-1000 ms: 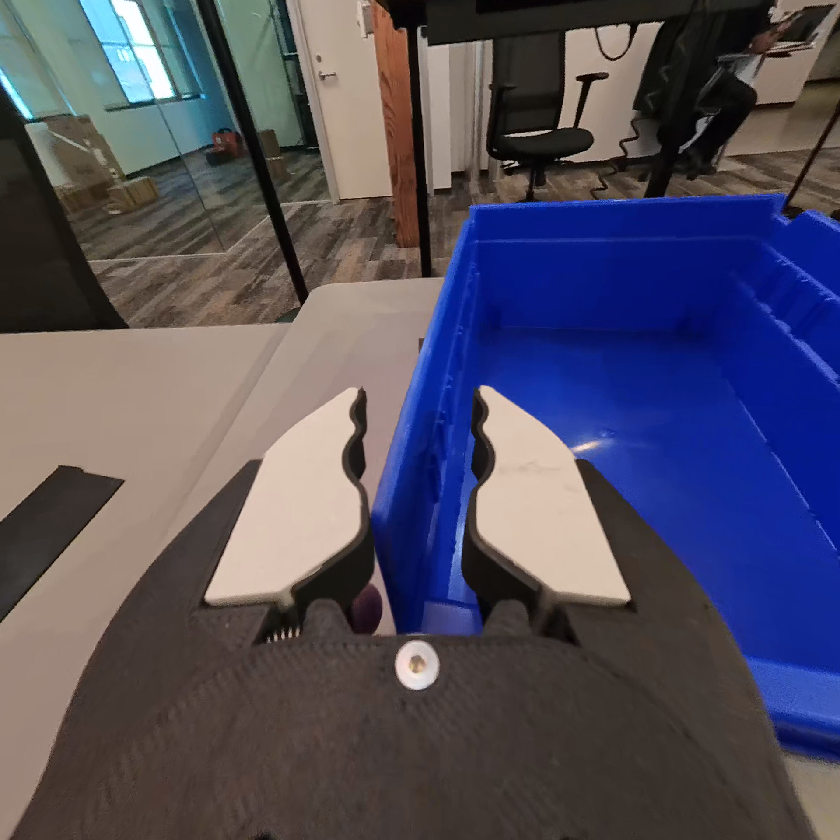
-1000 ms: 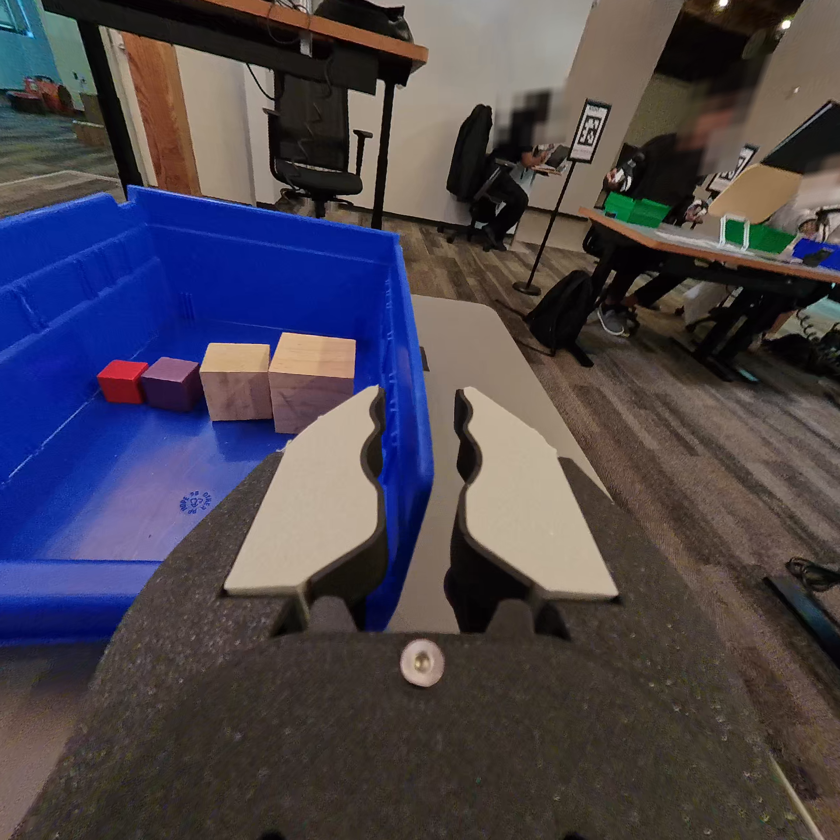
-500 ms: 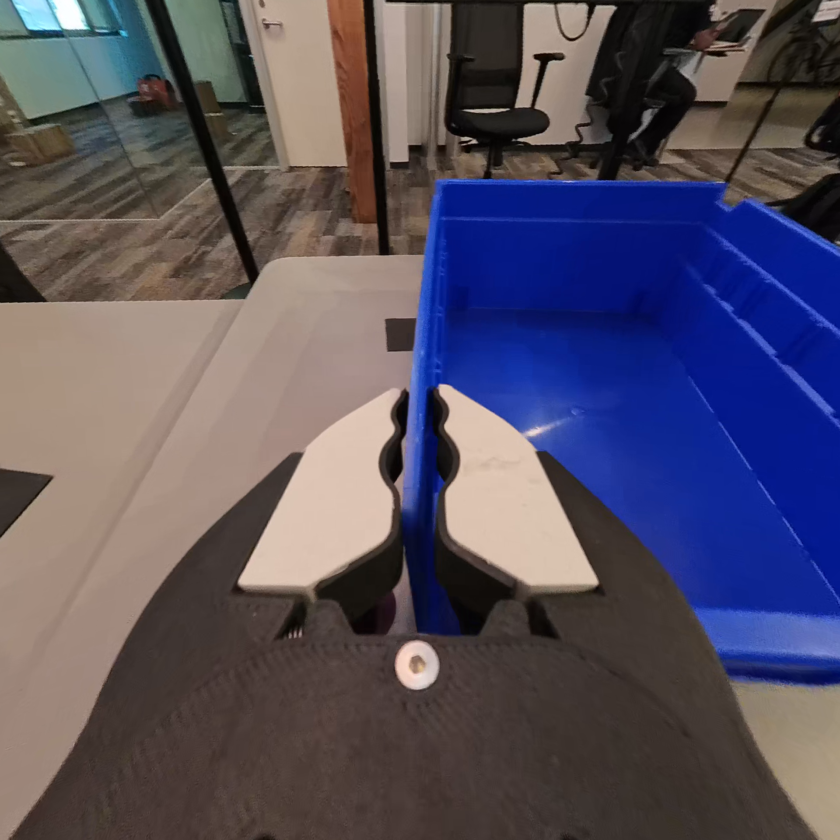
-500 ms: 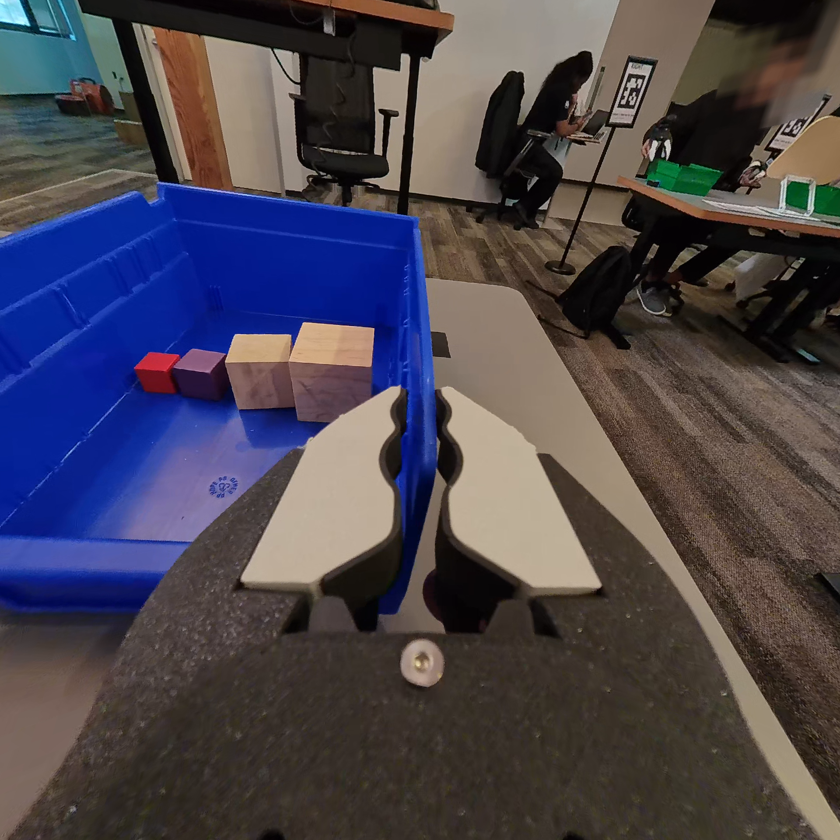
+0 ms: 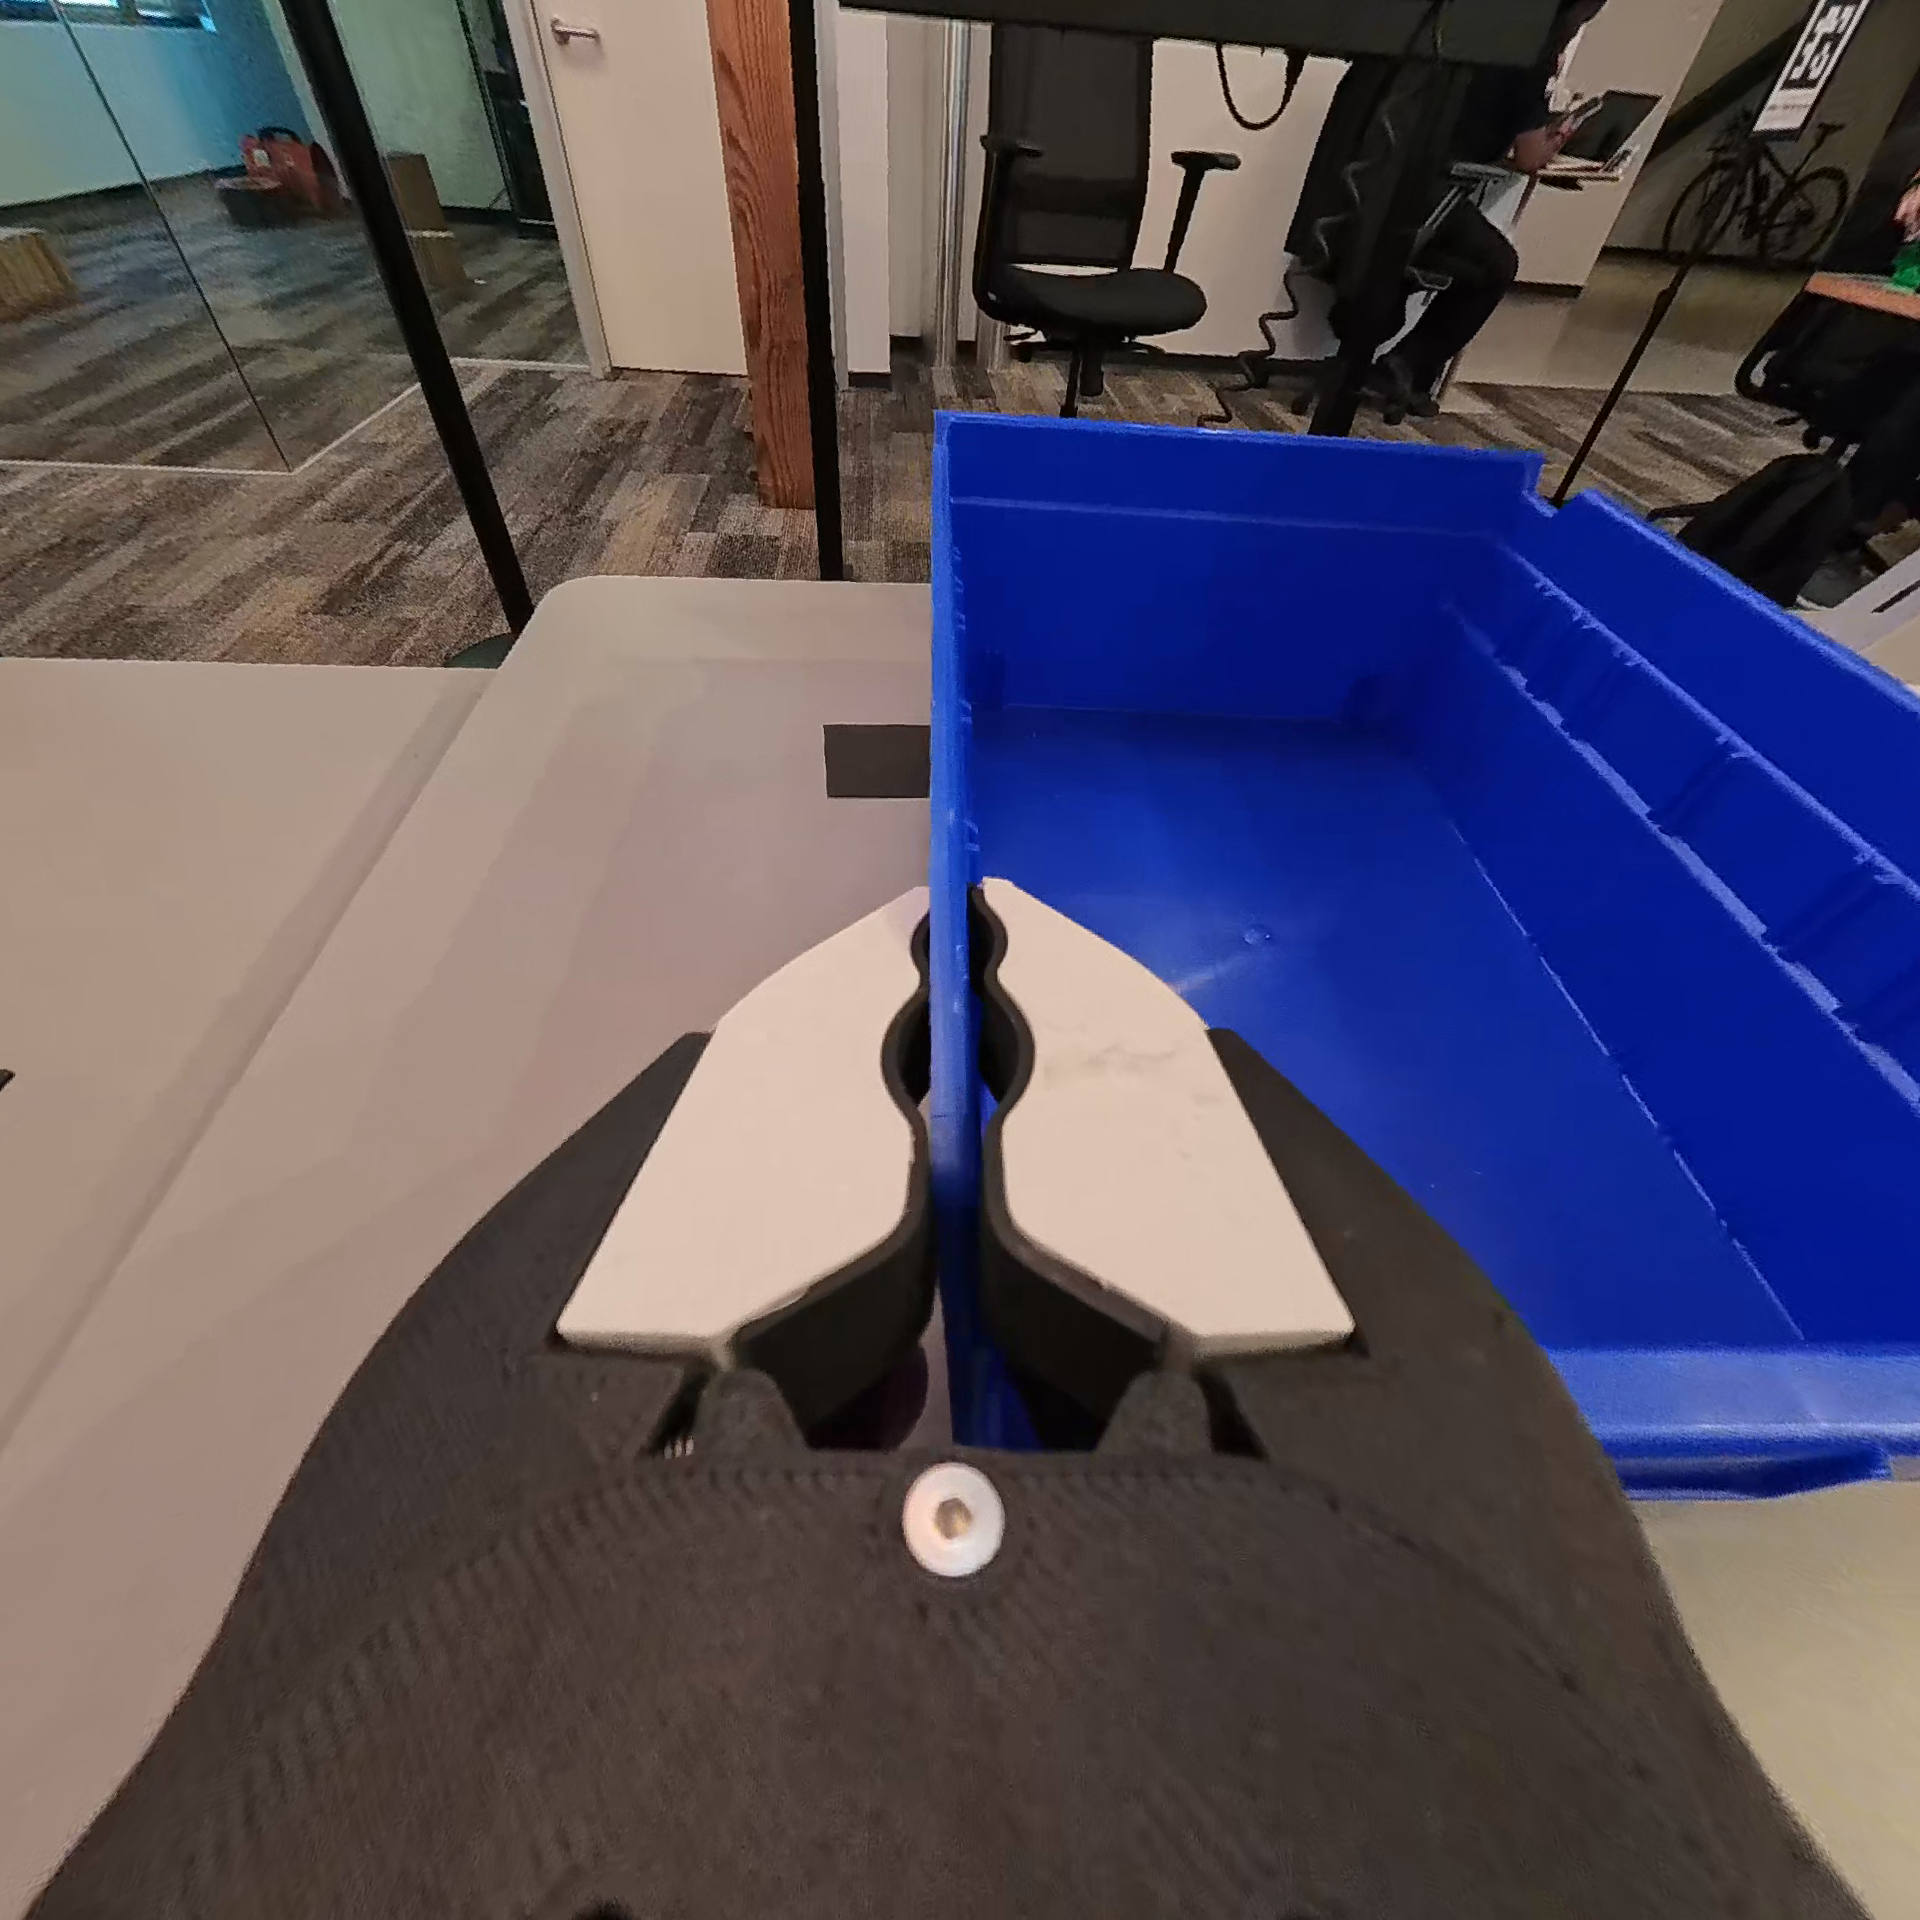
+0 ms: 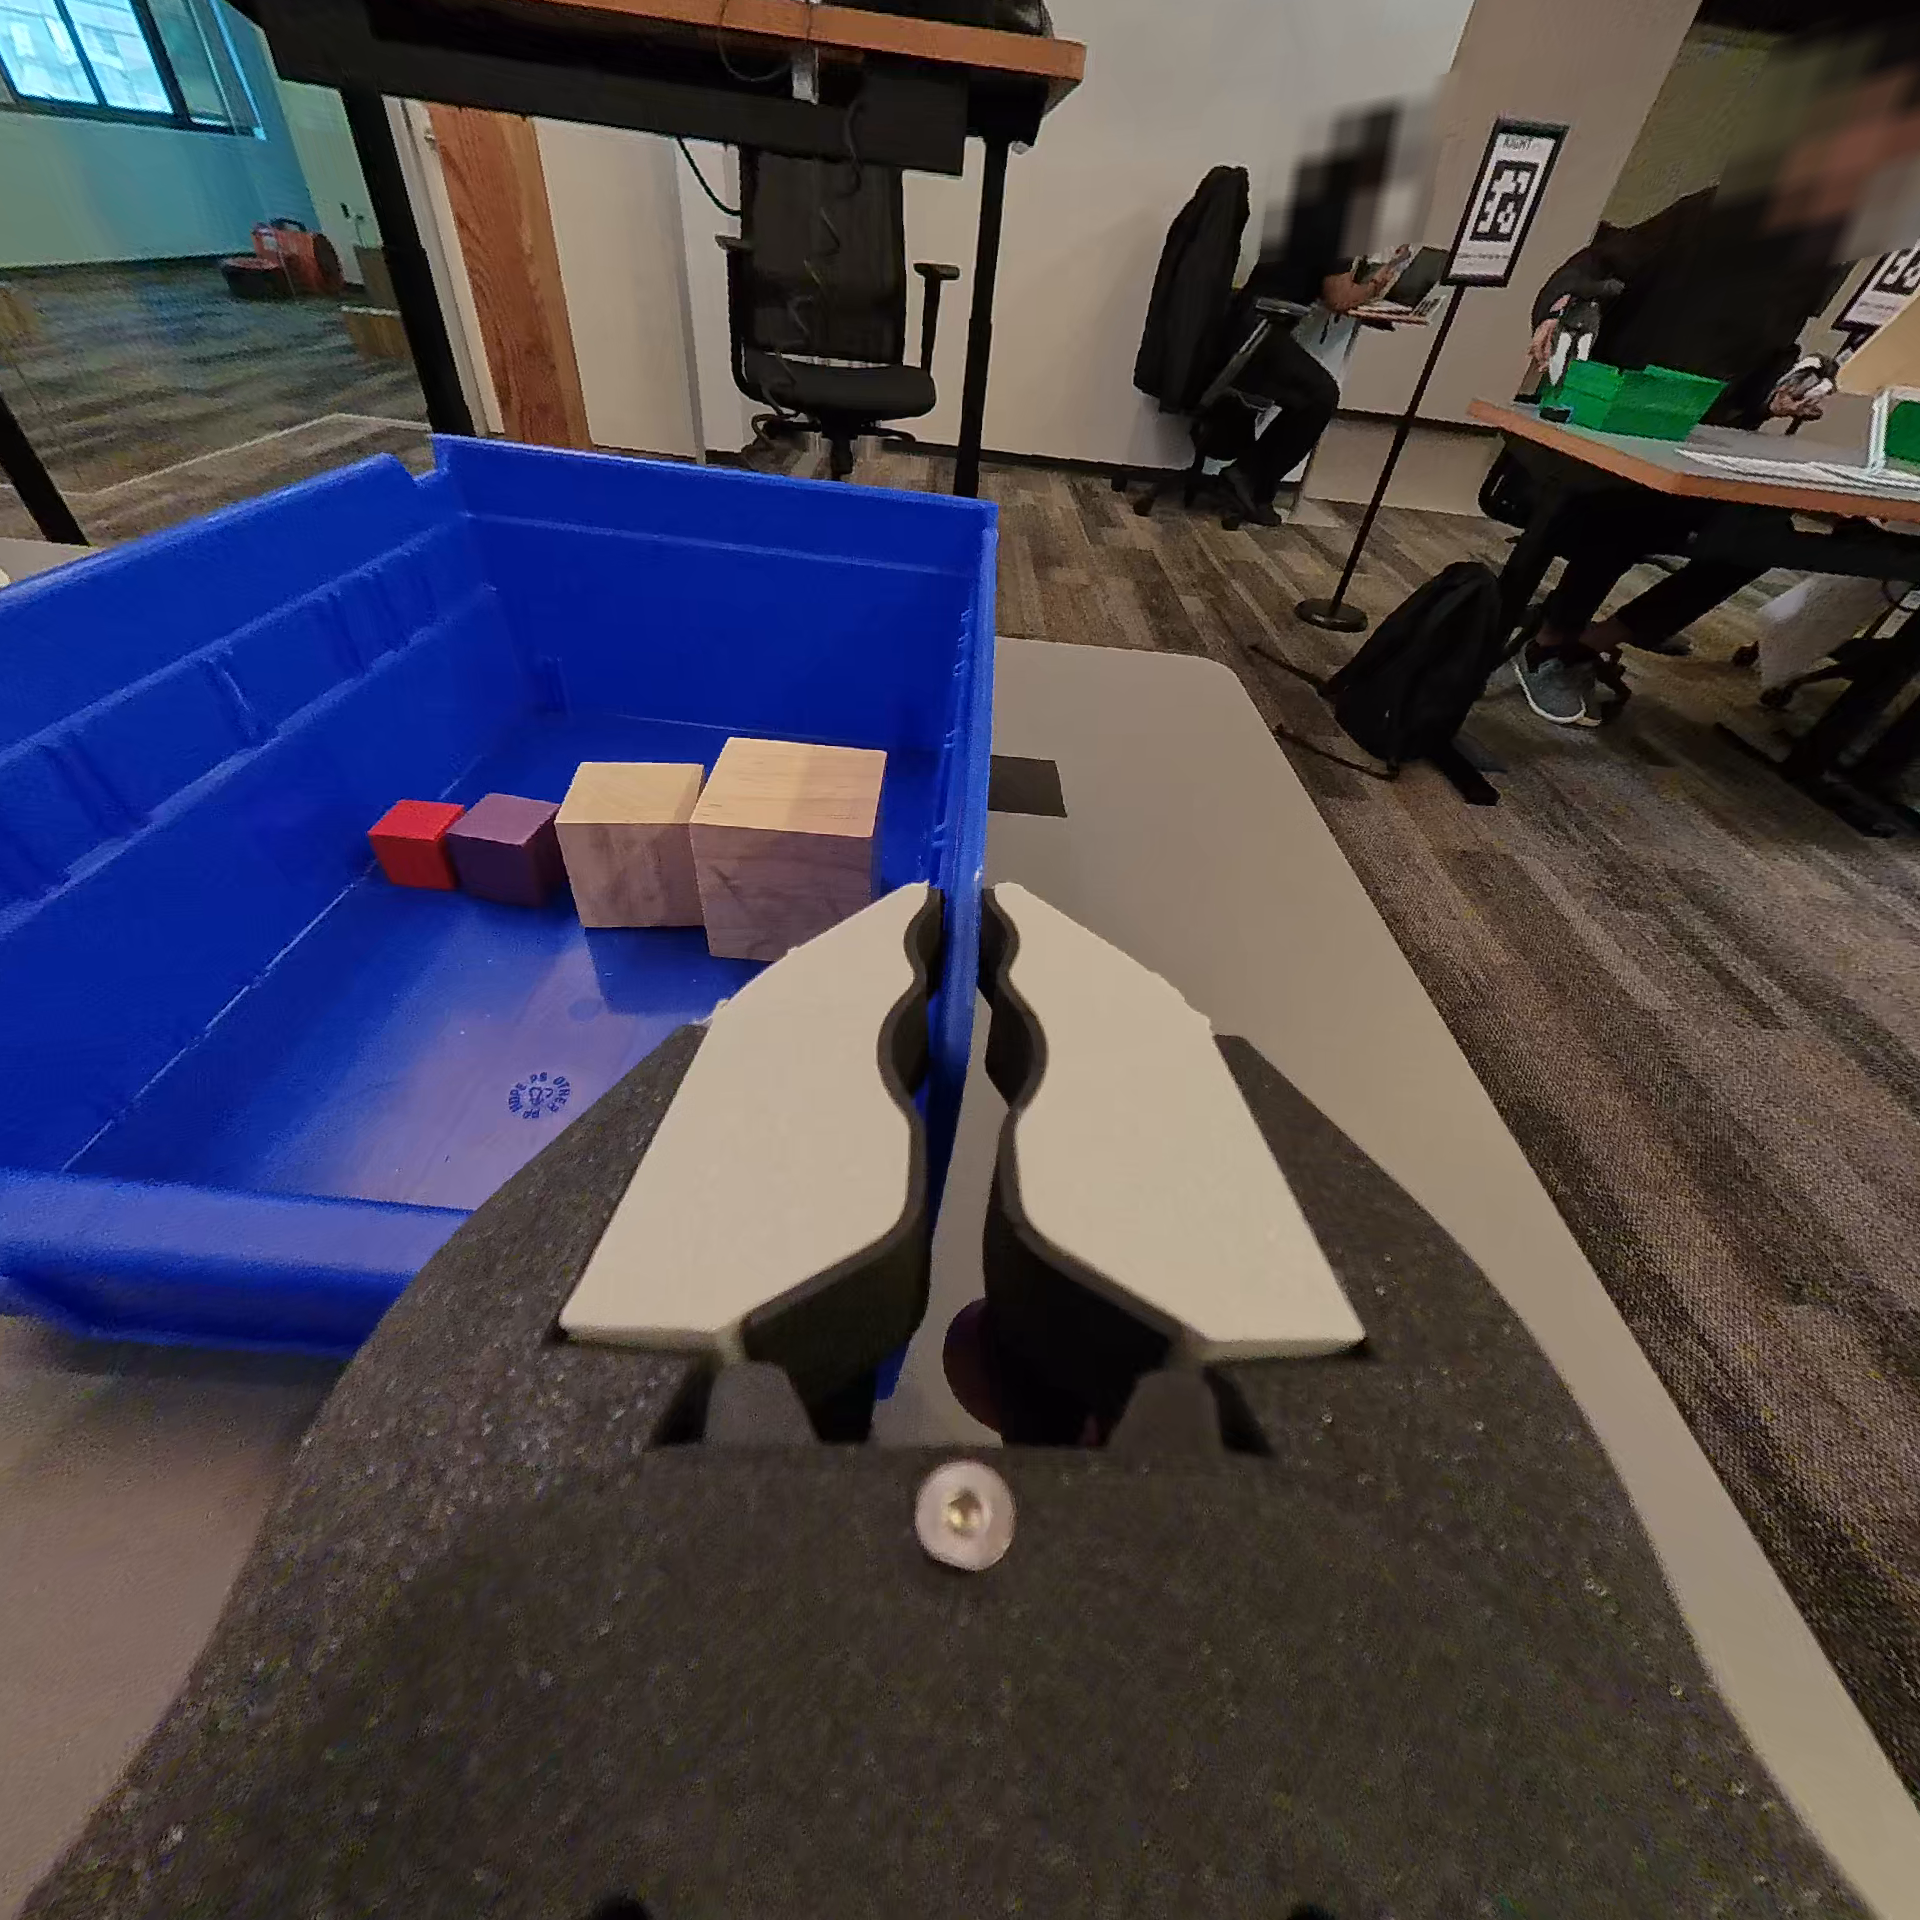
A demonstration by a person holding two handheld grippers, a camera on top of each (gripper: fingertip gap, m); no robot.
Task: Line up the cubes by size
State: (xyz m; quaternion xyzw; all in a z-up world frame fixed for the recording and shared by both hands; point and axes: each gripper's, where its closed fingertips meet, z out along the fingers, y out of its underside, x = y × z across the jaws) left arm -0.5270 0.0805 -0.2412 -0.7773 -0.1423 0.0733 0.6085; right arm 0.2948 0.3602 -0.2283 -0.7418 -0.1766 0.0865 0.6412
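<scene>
Now my left gripper (image 5: 951, 904) and right gripper (image 6: 961, 904) clamp their fingers on opposite bin (image 6: 727, 582) walls; the sorted cubes (image 6: 634, 842) sit at my right's eleven o'clock.

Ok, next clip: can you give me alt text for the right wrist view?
The right gripper is clamped on the side wall of a blue bin standing on a grey table. Inside the bin, four cubes sit in a row by size: red cube, purple cube, small wooden cube, large wooden cube. An office lies behind.
</scene>
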